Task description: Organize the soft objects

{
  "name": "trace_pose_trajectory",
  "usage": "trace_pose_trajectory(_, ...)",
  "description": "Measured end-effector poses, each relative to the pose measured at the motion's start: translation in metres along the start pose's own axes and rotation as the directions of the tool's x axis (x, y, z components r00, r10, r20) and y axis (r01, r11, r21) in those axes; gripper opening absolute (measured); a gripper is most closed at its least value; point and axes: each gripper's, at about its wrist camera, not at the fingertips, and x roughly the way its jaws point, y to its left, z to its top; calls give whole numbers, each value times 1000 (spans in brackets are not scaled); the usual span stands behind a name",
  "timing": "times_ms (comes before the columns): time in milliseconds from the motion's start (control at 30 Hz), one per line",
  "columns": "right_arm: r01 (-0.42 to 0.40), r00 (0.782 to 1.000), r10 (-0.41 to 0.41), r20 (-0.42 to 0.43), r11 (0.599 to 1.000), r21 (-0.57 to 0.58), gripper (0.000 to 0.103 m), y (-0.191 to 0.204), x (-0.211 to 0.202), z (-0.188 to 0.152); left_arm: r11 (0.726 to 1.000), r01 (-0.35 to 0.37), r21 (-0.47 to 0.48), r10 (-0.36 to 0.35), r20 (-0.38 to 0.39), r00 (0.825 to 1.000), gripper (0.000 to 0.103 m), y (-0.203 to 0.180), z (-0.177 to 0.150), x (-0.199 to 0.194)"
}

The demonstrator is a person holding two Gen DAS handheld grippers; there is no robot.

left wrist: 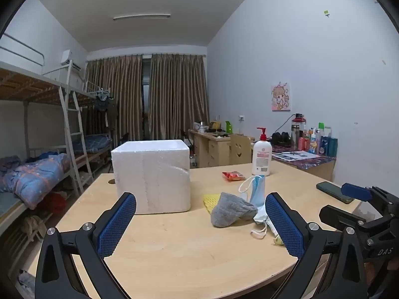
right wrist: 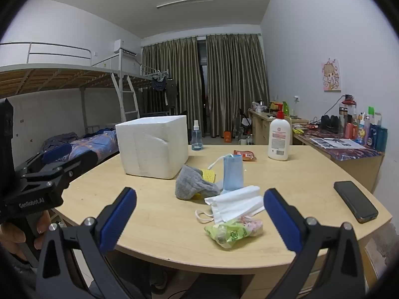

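Observation:
A white foam box (left wrist: 152,175) (right wrist: 153,147) stands on the wooden table (left wrist: 174,246) (right wrist: 154,214). Right of it lie a grey sock (left wrist: 230,213) (right wrist: 190,183), a yellow cloth (left wrist: 208,199) (right wrist: 208,174), a blue face mask (left wrist: 256,189) (right wrist: 232,172), a white face mask (left wrist: 261,220) (right wrist: 235,203) and a green snack packet (right wrist: 232,231). My left gripper (left wrist: 200,220) is open and empty, near the table's front edge, short of the sock. My right gripper (right wrist: 199,218) is open and empty, just before the white mask and packet.
A lotion pump bottle (left wrist: 261,157) (right wrist: 279,137), a red packet (left wrist: 233,175) (right wrist: 245,155) and a small spray bottle (right wrist: 197,137) stand farther back. A black phone (left wrist: 334,191) (right wrist: 355,204) lies at the right edge. Bunk beds are left, a cluttered desk right.

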Motion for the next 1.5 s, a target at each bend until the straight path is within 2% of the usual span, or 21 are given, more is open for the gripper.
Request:
trace_pose_trajectory(167, -1, 1000, 1, 7, 1000, 2, 103, 1, -2, 0, 999, 42, -9, -42, -42, 998, 103, -3, -1, 5)
trace_pose_trajectory(300, -3, 1000, 3, -5, 1000, 8, 103, 1, -2, 1, 998, 23, -56, -24, -22, 999, 103, 8, 0, 4)
trace_pose_trajectory(533, -8, 1000, 8, 1, 1000, 12, 103, -5, -3, 3, 999, 17, -52, -20, -42, 999, 103, 6, -2, 8)
trace_pose_trajectory(667, -10, 1000, 10, 3, 1000, 15, 103, -4, -1, 1, 998, -6, -56, 4, -34, 999, 103, 7, -2, 7)
trace_pose_trajectory(1500, -10, 1000, 10, 11, 1000, 10, 103, 2, -5, 1, 999, -9, -53, 8, -18, 1000, 103, 9, 1, 3)
